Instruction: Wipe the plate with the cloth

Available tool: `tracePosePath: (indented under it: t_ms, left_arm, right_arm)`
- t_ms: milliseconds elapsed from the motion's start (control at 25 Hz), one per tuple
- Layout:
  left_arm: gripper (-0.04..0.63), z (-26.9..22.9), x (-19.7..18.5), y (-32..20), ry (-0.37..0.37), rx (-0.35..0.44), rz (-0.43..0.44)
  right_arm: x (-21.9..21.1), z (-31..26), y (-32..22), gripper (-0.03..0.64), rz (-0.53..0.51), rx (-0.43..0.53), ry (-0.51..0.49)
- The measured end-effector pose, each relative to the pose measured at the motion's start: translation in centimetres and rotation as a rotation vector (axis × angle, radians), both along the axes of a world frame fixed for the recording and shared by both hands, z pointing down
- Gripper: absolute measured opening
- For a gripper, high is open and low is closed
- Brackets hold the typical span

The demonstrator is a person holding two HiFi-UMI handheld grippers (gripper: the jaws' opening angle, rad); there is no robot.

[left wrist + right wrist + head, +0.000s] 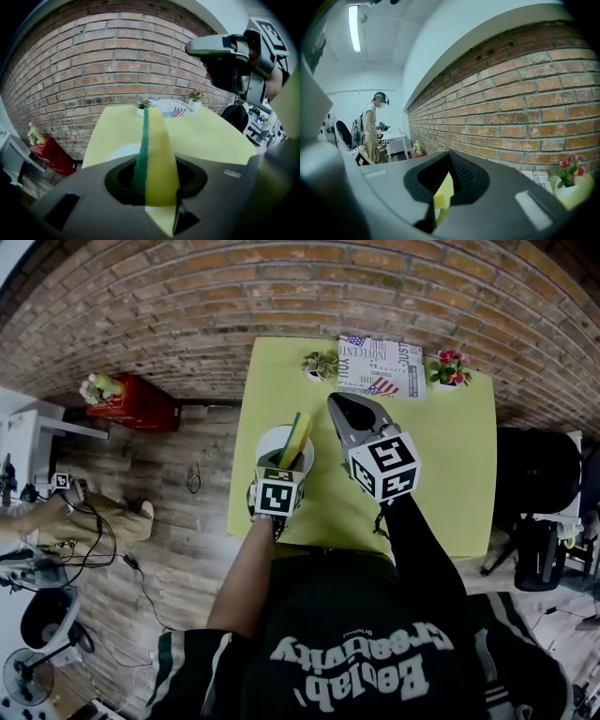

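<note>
Yellow foam with a green scouring face makes up the cloth [300, 435], a sponge-like pad. It stands on edge, clamped between the 2 jaws of the left gripper [288, 461]. In the left gripper view the cloth [157, 154] runs straight out from the closed jaws, green side at 9 o'clock. The white plate [121, 153] shows low beside it on that same side.

In the head view the plate [270, 441] lies at the 9 o'clock side of the yellow-green table [450, 465], near its edge. The cloth is over the plate's 3 o'clock rim; I cannot tell whether the 2 touch.

The right gripper [336, 402] hangs above the table at 2 o'clock from the left one. Its jaws are brought together at the tips with nothing between them. In its own view the right gripper [449, 155] shows only table yellow through the gap behind the tips.

At the table's 12 o'clock edge lies a printed paper [380, 365] with a flag on it. A small potted plant [321, 364] stands at its 9 o'clock and a pot of pink flowers [450, 367] at its 3 o'clock. Behind them is a brick wall [281, 287].
</note>
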State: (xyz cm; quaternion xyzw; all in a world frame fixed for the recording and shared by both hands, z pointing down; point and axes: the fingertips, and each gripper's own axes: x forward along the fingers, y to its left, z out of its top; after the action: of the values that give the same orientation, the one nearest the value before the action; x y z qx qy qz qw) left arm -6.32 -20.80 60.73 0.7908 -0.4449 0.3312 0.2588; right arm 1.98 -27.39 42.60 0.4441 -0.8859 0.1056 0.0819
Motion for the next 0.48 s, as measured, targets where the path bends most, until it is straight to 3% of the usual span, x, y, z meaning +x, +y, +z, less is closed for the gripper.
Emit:
tracePosePath:
  t_ms: [480]
  left_arm:
    - [0.13,3.4,-0.4,0.7,-0.052,-0.045,0.018]
  right_arm:
    - [-0.5,0.6,-0.5,0.012,-0.02,-0.009,0.011]
